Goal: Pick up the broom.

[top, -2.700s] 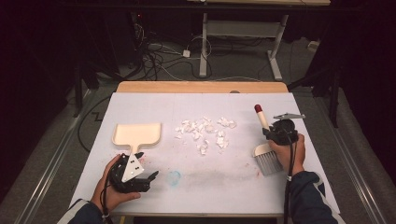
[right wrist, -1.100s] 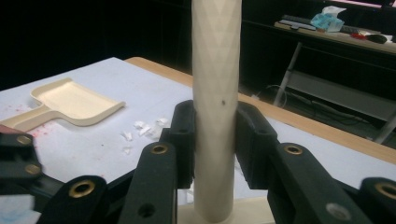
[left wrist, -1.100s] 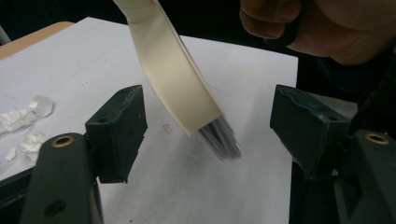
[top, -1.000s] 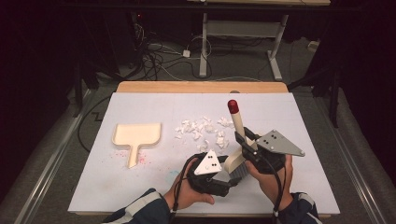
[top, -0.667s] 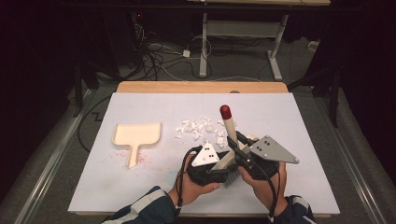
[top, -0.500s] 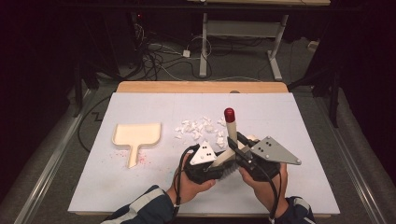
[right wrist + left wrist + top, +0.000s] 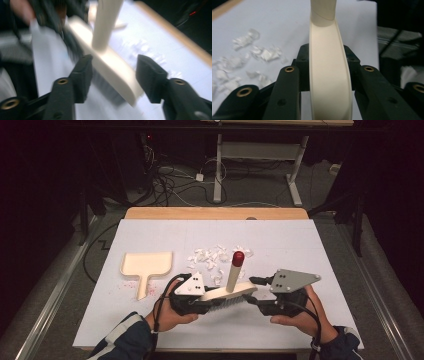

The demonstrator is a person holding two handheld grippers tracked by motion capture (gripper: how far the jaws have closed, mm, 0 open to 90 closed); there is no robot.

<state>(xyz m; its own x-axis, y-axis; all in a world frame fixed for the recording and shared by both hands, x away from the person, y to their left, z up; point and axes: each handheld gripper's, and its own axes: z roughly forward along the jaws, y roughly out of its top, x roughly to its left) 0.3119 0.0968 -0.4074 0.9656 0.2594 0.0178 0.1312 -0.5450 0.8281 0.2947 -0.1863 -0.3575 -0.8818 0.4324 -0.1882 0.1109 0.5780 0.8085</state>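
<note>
- The brush (image 7: 227, 292) hangs just above the white table (image 7: 325, 250), near its front edge, between the person's two hands, its cream block lying roughly left to right across the table and its red-capped handle (image 7: 235, 270) rising tilted toward the far side.
- The left gripper (image 7: 192, 302) has the block's left end clamped; in the left gripper view its black jaws press both long sides of the cream block (image 7: 329, 82), which runs straight out along the line of the jaws.
- The right gripper (image 7: 257, 297) sits at the block's other end. Its jaws have just been opening, and in the right gripper view they stand parted with the block's end (image 7: 120, 75) between them, a clear gap at each side as far as the blur lets me judge. So it holds nothing and the brush's weight is on the left gripper alone.
- What counts for the next move, I judge: the brush's long axis points from left gripper to right, so the right one comes free by drawing back along that line, away from the block.
- The scraps of white paper (image 7: 215, 257) lie just beyond the brush, toward the far side; the dustpan (image 7: 146, 266) lies to their left, mouth away from the person, handle toward the front edge.
- The left hand (image 7: 167, 320), carrying the brush, is the one nearer the dustpan; the bristles must cross past the scraps to sweep them that way.
</note>
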